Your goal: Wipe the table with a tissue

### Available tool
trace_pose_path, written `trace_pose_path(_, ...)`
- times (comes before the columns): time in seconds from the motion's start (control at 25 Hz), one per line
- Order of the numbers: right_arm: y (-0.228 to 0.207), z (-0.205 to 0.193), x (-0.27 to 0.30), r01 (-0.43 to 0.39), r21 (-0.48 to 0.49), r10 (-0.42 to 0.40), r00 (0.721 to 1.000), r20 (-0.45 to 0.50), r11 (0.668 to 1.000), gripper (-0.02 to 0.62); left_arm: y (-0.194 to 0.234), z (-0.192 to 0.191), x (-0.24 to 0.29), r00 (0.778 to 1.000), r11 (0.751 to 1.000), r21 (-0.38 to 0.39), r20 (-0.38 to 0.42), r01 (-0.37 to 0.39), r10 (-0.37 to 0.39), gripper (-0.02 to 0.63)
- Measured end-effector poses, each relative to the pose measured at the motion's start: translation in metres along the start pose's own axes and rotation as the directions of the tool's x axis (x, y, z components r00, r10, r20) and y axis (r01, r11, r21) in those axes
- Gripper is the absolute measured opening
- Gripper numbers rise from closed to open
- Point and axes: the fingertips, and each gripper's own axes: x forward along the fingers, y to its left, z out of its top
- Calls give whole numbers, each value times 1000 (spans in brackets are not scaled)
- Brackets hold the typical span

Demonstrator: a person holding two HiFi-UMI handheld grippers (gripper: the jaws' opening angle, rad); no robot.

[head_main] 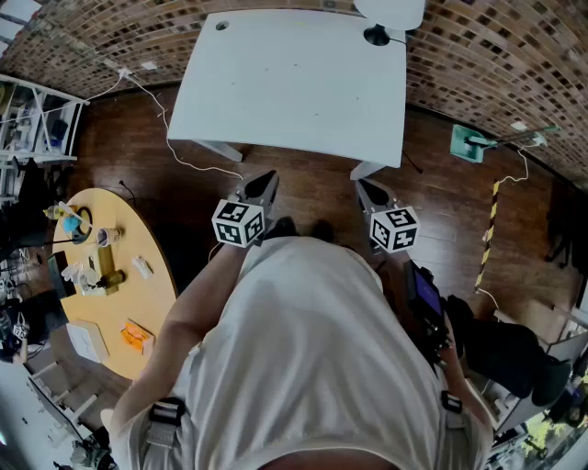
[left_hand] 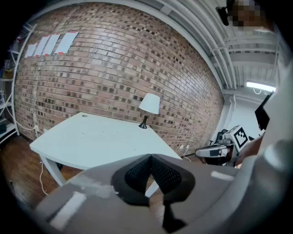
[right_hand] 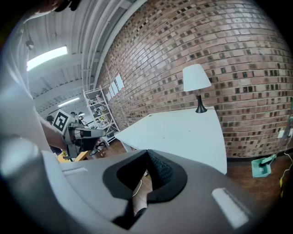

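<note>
A: Do the grippers hold anything?
B: No. The left gripper (head_main: 265, 179) and the right gripper (head_main: 366, 187) both have their jaws pressed together on nothing.
A: Where is the table (head_main: 294, 87)?
B: Straight ahead, equally near both. No tissue shows; a lamp (head_main: 388, 16) stands far right.

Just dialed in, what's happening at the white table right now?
A person stands facing the white table, a gripper in each hand. The left gripper and right gripper are both shut on nothing and held short of the table edge. A lamp stands at its far corner; no tissue shows, so wiping hasn't begun.
</note>
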Motion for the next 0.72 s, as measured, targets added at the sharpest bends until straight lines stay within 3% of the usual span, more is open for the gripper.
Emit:
trace_pose_path(0.44, 29, 29, 59, -212, -113, 206, 977, -58, 971, 8, 38, -3, -49, 981, 981, -61, 54, -185, 188, 6)
trace_pose_path(0.72, 72, 14, 86, -344, -146, 317, 931, -181, 928, 8, 56, -37, -69, 966, 956, -168, 57, -240, 252, 6)
